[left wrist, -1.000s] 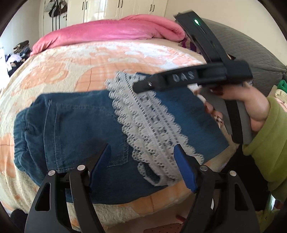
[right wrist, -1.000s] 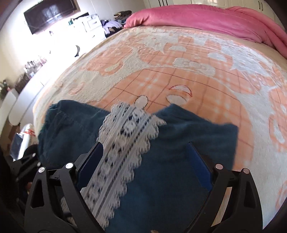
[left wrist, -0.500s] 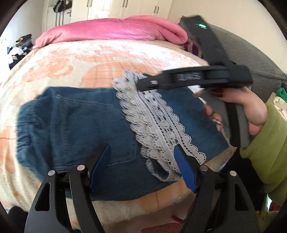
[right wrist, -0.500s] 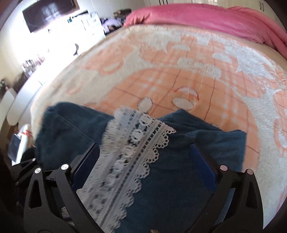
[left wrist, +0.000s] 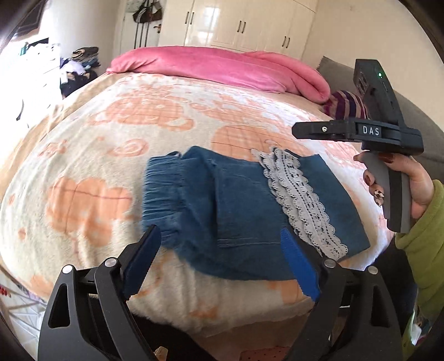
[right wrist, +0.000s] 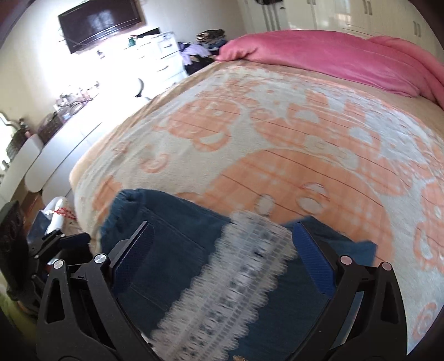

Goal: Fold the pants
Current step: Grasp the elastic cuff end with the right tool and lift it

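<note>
Both grippers have drawn back from the pants (left wrist: pixel 244 211) since the earlier frames; in the left wrist view the garment now sits farther off and more of the bed blanket (left wrist: pixel 97 172) shows around it.

Left gripper (left wrist: pixel 222 263): fingers spread wide, gripping nothing, held above the near edge of the bed with the pants beyond its tips.

Right gripper (right wrist: pixel 219 258): fingers likewise spread wide and empty, hovering over the garment (this view is motion-blurred). In the left wrist view it appears at the right, raised clear of the denim, held by the right hand (left wrist: pixel 402 180) in a green sleeve.

Pants: folded into a compact blue denim bundle lying flat near the bed's front edge, gathered waistband (left wrist: pixel 163 188) to the left, a white lace strip (left wrist: pixel 299 200) running diagonally across the right portion.

Surroundings: a pink duvet (left wrist: pixel 222 66) lies bunched at the far end of the bed; white wardrobe doors (left wrist: pixel 244 25) stand behind it.
</note>
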The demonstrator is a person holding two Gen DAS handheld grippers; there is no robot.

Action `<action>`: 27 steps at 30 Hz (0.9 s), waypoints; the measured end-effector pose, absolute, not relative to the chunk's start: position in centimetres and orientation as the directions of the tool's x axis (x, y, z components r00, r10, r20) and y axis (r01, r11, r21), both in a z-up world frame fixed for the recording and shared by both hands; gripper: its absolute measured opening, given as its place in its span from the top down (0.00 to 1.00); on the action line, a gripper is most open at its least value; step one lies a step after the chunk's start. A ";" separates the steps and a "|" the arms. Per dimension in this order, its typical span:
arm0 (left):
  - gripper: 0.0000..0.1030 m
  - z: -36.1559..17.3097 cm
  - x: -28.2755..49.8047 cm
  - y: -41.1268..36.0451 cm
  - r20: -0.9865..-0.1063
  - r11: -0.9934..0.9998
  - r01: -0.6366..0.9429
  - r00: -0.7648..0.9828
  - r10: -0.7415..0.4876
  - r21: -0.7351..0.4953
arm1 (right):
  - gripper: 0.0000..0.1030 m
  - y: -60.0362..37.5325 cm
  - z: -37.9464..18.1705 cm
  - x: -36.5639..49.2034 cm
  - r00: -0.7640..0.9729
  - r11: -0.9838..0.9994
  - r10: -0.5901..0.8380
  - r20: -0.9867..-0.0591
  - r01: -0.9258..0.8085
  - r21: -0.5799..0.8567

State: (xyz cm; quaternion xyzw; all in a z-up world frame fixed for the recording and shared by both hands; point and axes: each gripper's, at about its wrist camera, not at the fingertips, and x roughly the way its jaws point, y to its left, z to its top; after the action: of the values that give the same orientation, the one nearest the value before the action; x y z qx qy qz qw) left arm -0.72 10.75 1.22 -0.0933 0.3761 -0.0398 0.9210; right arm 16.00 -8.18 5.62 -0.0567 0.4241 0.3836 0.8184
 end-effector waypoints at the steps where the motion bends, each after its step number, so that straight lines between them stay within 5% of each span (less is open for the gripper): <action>1: 0.16 1.1 -0.8 11.0 -0.685 0.979 -0.001 0.714 -0.143 -0.205 | 0.09 -7.2 5.8 15.8 0.328 0.681 0.589 -0.739 -0.694 0.235; 22: 0.18 -2.8 -0.5 14.7 -0.689 0.902 -0.065 0.670 -0.278 -0.427 | 0.09 4.1 1.7 14.8 0.103 0.517 0.533 -0.840 -0.825 0.227; 25: 0.33 -3.1 -0.3 14.7 -0.682 0.892 -0.054 0.666 -0.302 -0.448 | 0.09 4.9 1.3 14.8 0.088 0.502 0.529 -0.844 -0.835 0.228; 27: 0.52 -3.4 0.1 14.5 -0.679 0.882 -0.042 0.656 -0.329 -0.469 | 0.09 5.5 1.0 14.8 0.075 0.489 0.527 -0.847 -0.842 0.229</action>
State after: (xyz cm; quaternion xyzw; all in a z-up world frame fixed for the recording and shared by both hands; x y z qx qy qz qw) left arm 0.10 14.51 -3.44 -0.2284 0.4067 -0.0815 0.8808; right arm 14.77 5.48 1.03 -0.1631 0.4830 0.4787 0.7148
